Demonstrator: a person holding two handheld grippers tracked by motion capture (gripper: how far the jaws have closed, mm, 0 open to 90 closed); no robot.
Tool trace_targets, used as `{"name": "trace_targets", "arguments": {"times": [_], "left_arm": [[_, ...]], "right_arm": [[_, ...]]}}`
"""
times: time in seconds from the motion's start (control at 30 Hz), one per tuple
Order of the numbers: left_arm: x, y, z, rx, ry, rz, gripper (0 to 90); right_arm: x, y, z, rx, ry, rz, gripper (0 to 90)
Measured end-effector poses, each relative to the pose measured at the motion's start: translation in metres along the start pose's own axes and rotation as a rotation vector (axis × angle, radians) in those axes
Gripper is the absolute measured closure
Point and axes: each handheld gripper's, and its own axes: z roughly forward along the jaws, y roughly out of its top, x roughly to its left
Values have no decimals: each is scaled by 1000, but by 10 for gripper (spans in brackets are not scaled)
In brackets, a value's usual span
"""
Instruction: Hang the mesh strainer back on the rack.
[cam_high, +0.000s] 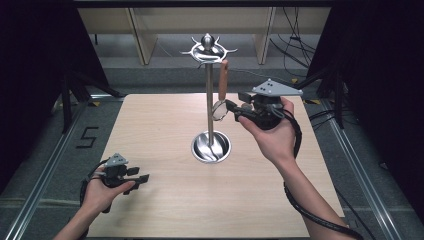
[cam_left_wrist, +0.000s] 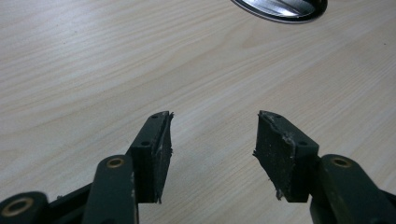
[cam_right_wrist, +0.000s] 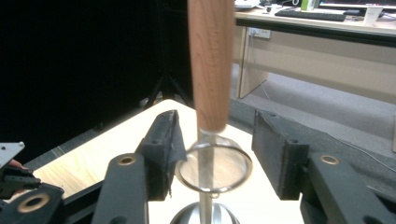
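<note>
A small strainer with a wooden handle (cam_high: 223, 80) hangs from a hook at the top of a metal stand (cam_high: 209, 100) in the middle of the table. Its wire ring (cam_right_wrist: 214, 168) hangs between the jaws of my right gripper (cam_high: 231, 111), which is open: the left pad (cam_right_wrist: 163, 149) sits at the ring's edge and the right pad (cam_right_wrist: 275, 158) stands apart from it. The wooden handle (cam_right_wrist: 211, 60) rises upright above the jaws. My left gripper (cam_high: 142, 178) rests low over the table's front left, open, with nothing between its jaws (cam_left_wrist: 212, 135).
The stand's round shiny base (cam_high: 211, 146) sits at the table's centre, and its rim (cam_left_wrist: 280, 7) shows at the top of the left gripper view. Several hooks (cam_high: 207, 49) spread from the stand's top. The wooden table (cam_high: 160, 210) ends in dark floor and metal rails on both sides.
</note>
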Motion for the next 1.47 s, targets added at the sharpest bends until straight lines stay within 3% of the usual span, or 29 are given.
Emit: {"name": "trace_targets", "arguments": {"times": [0.13,0.27,0.3,0.37,0.43,0.5,0.53,0.77,0.93,0.97,1.0,1.23,1.3,1.33,1.37,1.4,1.43,1.47], "left_arm": [[0,0,0,-2,2,-2,445],[0,0,0,-21,12,-5,445],[-1,0,0,-31,21,-8,445],[0,1,0,-24,12,-9,444],[0,0,0,-25,14,-5,443],[0,0,0,-23,12,-10,443],[0,0,0,-28,14,-10,442],[0,0,-1,-25,19,-8,437],[0,0,-1,-30,22,-7,435],[0,0,-1,-29,22,-7,434],[0,0,-1,-29,23,-7,434],[0,0,0,-31,26,-11,433],[0,0,0,-32,19,-12,434],[-1,0,0,-40,22,-16,434],[0,0,0,-45,23,-12,433],[0,1,0,-39,22,-8,433],[0,1,0,-41,24,-6,433],[-1,1,1,-52,27,-17,433]], "right_arm": [[-6,-5,-5,1,-5,-16,479],[-12,-11,-14,14,-22,5,460],[-15,-13,-16,10,-28,-12,457],[-16,-17,-19,19,-33,17,450],[-21,-21,-22,13,-35,5,447],[-22,-24,-27,32,-43,40,444],[-25,-26,-27,24,-48,13,442],[-34,-45,-38,58,-68,53,437],[-45,-68,-44,94,-99,64,436],[-48,-82,-44,101,-107,95,435],[-48,-82,-44,101,-107,95,435],[-62,-138,-47,211,-132,181,464],[-63,-153,-46,258,-141,197,472],[-65,-158,-46,281,-148,184,483],[-64,-162,-46,268,-142,236,493],[-69,-164,-46,271,-135,190,501],[-66,-164,-46,272,-131,224,517],[-68,-162,-46,274,-112,188,529]]}}
